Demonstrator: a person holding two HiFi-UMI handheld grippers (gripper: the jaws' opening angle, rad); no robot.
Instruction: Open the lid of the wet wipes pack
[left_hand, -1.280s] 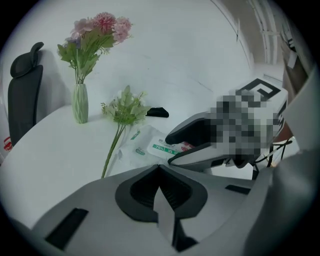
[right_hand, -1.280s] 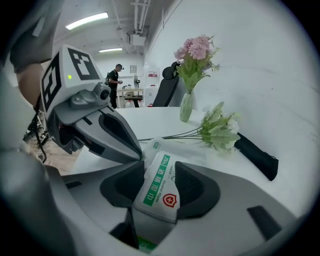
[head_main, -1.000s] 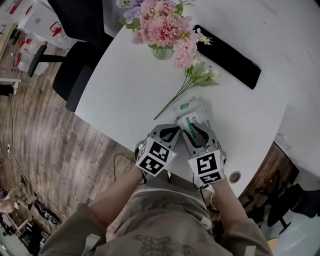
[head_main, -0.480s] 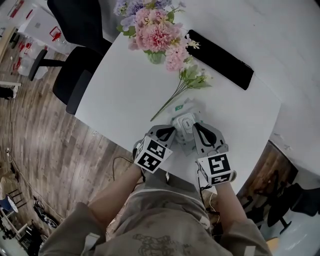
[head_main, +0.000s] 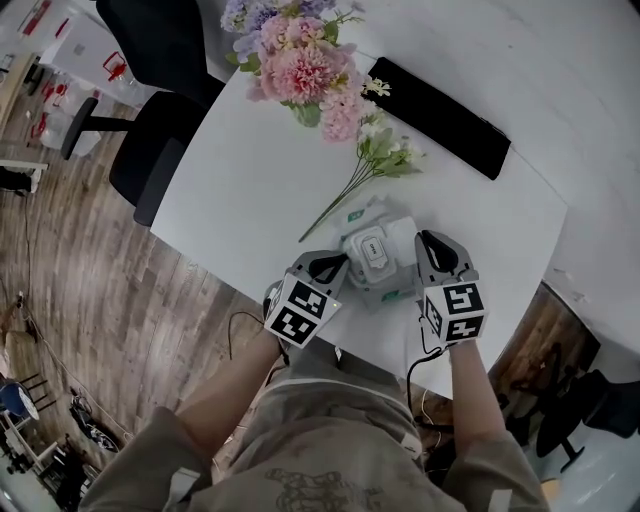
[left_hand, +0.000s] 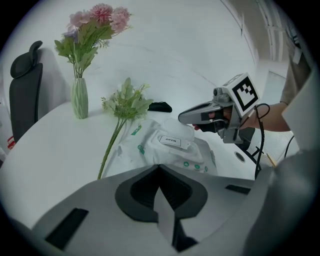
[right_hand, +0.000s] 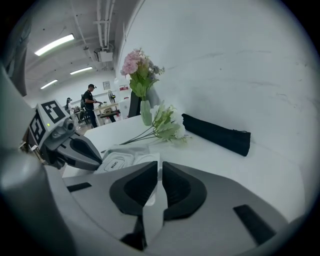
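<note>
Flowers (head_main: 300, 65) in a vase (head_main: 309, 113) stand at the table's (head_main: 240, 190) far left corner. A loose sprig (head_main: 378, 158) lies with its stem just beside the wet wipes pack (head_main: 385, 278), and a black case (head_main: 440, 115) runs along the far edge. The pack lies near your edge, between your grippers. Your left gripper (head_main: 339, 259), jaws together, touches its left edge. Your right gripper (head_main: 427, 237) is clamped on the flipped-open lid (head_main: 402, 238) at its right.

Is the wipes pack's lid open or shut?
Open. The lid is folded out to the right of the pack, its edge pinched in the shut right gripper, and the OPEN-labelled seal beneath lies bare.
</note>
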